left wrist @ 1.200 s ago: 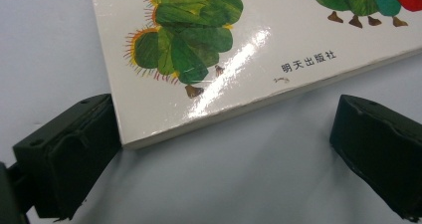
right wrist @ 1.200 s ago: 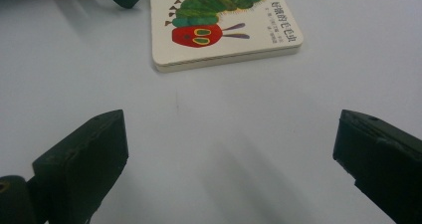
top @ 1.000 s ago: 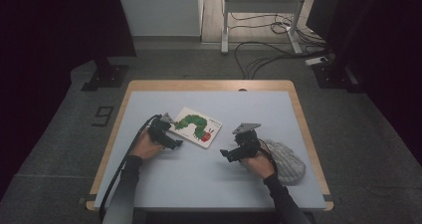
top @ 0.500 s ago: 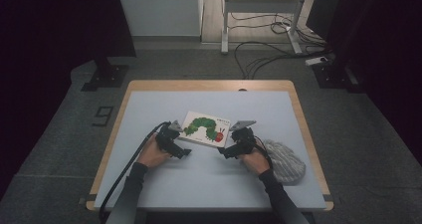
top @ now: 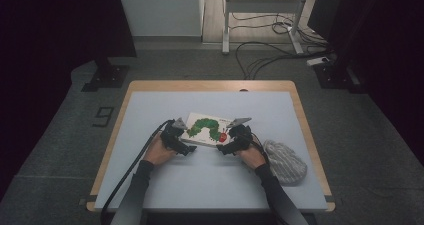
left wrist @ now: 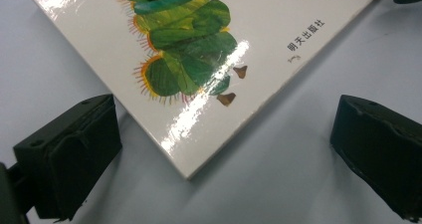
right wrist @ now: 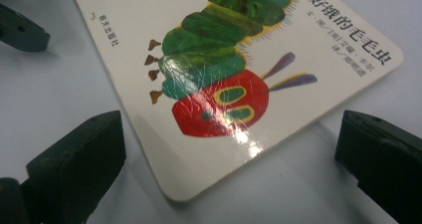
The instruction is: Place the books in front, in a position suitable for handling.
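- The high view looks from above the person's side, forward and down across the table (top: 150, 185) to the floor and cables beyond.
- The left gripper view sits low and very near, facing one corner of the book (left wrist: 209, 59).
- The right gripper view, equally close, faces the corner by the red head.
- Both share the book's printed near edge, and probably the far jaw at each frame's top.
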Demonstrator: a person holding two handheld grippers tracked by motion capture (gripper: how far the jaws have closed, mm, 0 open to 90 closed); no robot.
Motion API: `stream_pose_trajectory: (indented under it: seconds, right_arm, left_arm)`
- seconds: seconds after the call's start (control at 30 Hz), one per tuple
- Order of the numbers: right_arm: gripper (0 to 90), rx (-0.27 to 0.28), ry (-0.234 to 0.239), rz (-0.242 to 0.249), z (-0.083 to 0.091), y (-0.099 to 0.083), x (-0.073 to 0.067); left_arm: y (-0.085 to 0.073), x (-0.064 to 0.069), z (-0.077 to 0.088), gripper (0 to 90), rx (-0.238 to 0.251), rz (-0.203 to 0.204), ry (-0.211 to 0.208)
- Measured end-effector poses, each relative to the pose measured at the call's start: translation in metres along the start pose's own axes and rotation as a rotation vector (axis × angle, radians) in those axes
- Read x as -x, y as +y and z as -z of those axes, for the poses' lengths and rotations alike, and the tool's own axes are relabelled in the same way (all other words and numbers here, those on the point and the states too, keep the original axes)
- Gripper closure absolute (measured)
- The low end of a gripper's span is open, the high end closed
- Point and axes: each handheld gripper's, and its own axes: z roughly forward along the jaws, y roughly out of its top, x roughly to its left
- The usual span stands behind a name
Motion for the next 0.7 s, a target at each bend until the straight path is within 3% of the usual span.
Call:
stream_pose_trajectory:
  seconds: [0.17,0.4,0.53,0.7]
  right_arm:
    - [0.0,-0.004,0.008,0.043,-0.004,0.002,-0.003]
    - [0.5,0.011,0.03,0.041,-0.001,0.0,-0.001]
    - [0.7,0.001,0.022,0.052,0.001,-0.002,-0.005]
    - [0.7,-0.015,0.024,0.06,0.004,-0.003,-0.011]
  left_arm:
    - [0.0,0.002,0.0,0.0,-0.002,0.01,0.0]
    - [-0.002,0.005,0.004,0.0,-0.004,0.034,-0.023]
    - [-0.009,0.011,0.009,0.0,0.011,0.03,-0.056]
    - [-0.014,0.02,0.013,0.0,0.005,0.018,-0.057]
